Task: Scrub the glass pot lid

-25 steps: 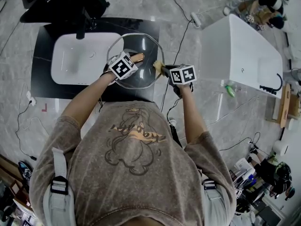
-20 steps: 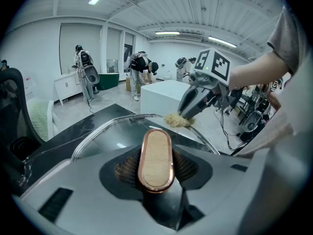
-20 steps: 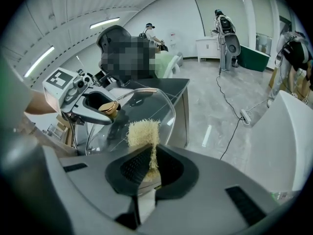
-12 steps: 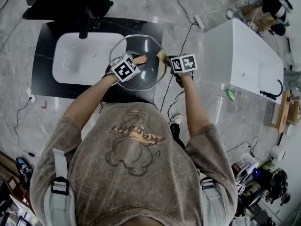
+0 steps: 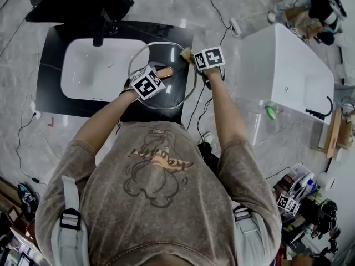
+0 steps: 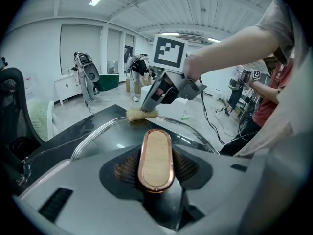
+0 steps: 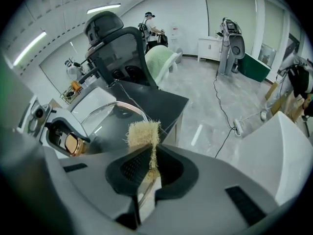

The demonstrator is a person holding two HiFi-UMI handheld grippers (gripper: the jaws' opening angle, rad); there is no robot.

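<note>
Left hand-held gripper (image 5: 158,75) clamped on lid handle (image 6: 155,156), right hand-held gripper (image 7: 146,168) pinching scrub pad (image 7: 144,132) at far-right rim of glass pot lid (image 5: 173,91): hold lid steady, press pad flat, overlap strokes.

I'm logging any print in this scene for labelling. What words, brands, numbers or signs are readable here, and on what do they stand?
No text can be read outright.
Shirt print: what may be lettering across the drawing, too blurred to read.
Left marker cube and right marker cube: black-and-white square codes, no letters or digits.
Glass lid and its handle: no print visible.
</note>
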